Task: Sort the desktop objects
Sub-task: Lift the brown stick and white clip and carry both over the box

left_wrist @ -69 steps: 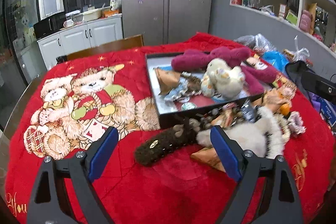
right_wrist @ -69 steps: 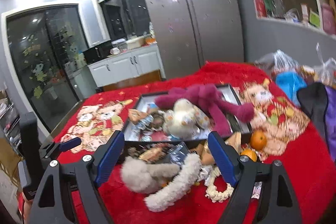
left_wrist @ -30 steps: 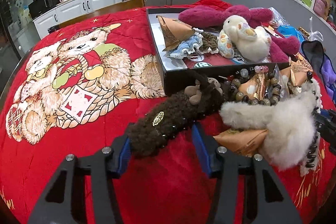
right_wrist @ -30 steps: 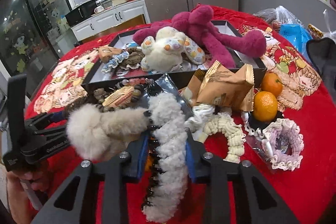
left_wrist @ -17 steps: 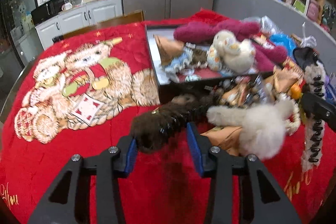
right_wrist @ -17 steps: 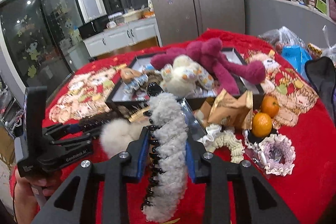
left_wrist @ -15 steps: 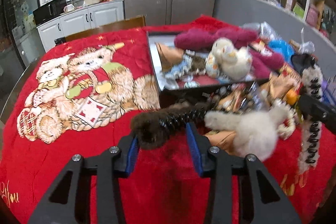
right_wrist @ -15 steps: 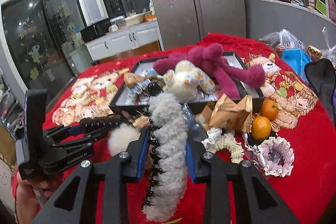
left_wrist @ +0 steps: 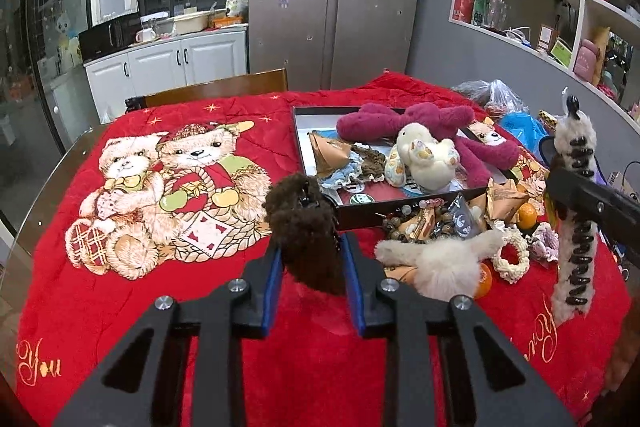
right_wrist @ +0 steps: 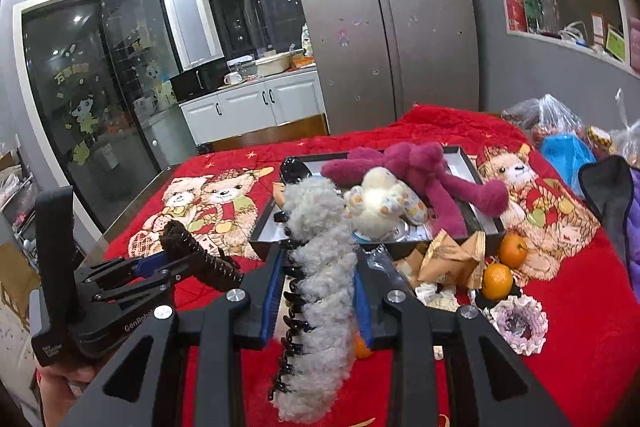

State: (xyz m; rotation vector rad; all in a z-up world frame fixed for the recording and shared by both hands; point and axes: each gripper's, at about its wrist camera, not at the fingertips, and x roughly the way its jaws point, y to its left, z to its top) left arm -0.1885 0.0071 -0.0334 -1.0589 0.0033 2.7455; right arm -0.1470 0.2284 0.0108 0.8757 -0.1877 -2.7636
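My left gripper (left_wrist: 312, 255) is shut on a brown fuzzy hair claw (left_wrist: 306, 227) and holds it above the red blanket (left_wrist: 160, 131). The claw also shows in the right wrist view (right_wrist: 196, 255), with the left gripper (right_wrist: 160, 269). My right gripper (right_wrist: 318, 287) is shut on a long grey-white fuzzy hair claw (right_wrist: 320, 291), lifted off the table. That claw hangs at the right of the left wrist view (left_wrist: 574, 223). A black tray (left_wrist: 298, 131) holds a maroon plush (left_wrist: 404, 121), a cream plush (left_wrist: 424, 155) and small items.
In front of the tray lie a pale fluffy pom-pom (left_wrist: 440, 263), bead bracelets (left_wrist: 400, 223), snack packets (right_wrist: 448, 259), oranges (right_wrist: 496, 281), a rope scrunchie (left_wrist: 510, 255) and a lilac crochet scrunchie (right_wrist: 516, 323). Bags (right_wrist: 560, 131) sit at the far right edge.
Both grippers have closed on their hair claws and lifted them off the blanket. The brown claw has swung from lying sideways to pointing away from the left camera.
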